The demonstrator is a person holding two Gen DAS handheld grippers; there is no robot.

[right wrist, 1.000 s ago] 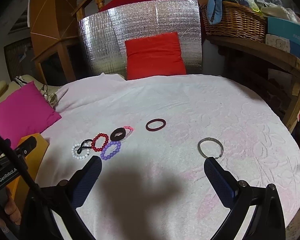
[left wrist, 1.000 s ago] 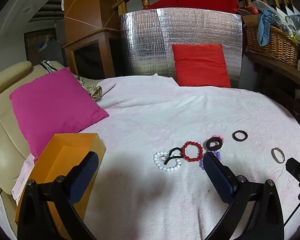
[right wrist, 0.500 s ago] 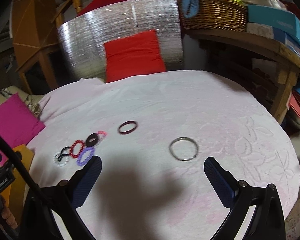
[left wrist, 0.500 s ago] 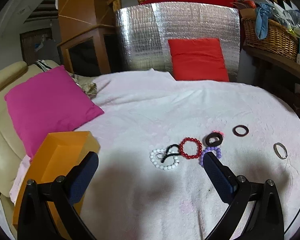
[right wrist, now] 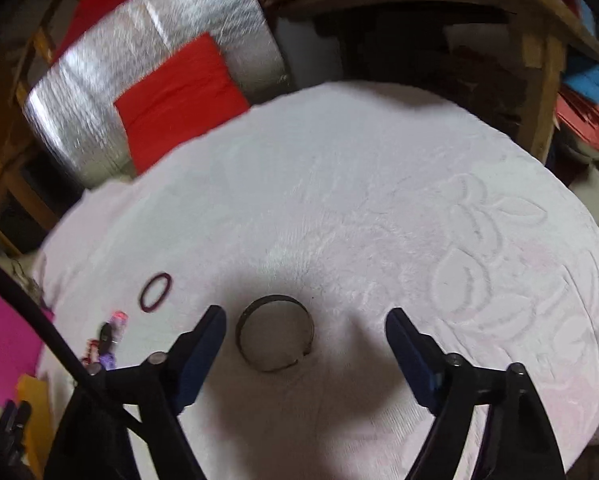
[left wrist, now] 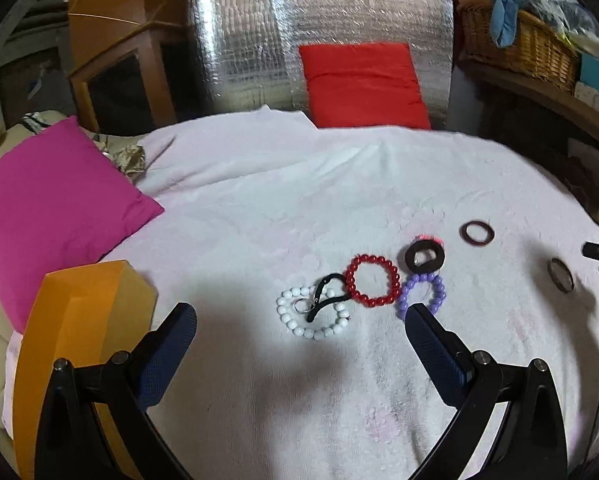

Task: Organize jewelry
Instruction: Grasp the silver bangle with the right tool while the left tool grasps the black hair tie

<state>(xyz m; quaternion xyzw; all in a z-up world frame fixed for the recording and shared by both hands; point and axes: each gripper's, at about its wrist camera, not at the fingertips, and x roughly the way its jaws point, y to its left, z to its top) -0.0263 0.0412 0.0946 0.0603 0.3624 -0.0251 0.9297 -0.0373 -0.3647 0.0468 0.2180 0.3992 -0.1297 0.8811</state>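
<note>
Left wrist view: only here do you see the whole jewelry cluster. Count six pieces grouped on the pink cloth (left wrist: pixel 299 208): one white bead bracelet (left wrist: pixel 313 314), one black hair tie (left wrist: pixel 325 294) lying over it, one red bead bracelet (left wrist: pixel 372 285), one purple bead bracelet (left wrist: pixel 421 294), one dark scrunchie (left wrist: pixel 422 257) and one pink band under that scrunchie. One maroon ring (left wrist: pixel 476 233) lies apart, beyond the red bead bracelet. One orange box (left wrist: pixel 83 320) stands well to the cluster's left. The left gripper (left wrist: pixel 299 322) points steeply down, jaws wide, nothing between them.

Right wrist view: only here is the metal bangle (right wrist: pixel 274 333) seen close, flat on the cloth. The right gripper (right wrist: pixel 301 322) points steeply down; its jaws are closing, the bangle between them nearer the left finger (right wrist: pixel 203 340), untouched.
</note>
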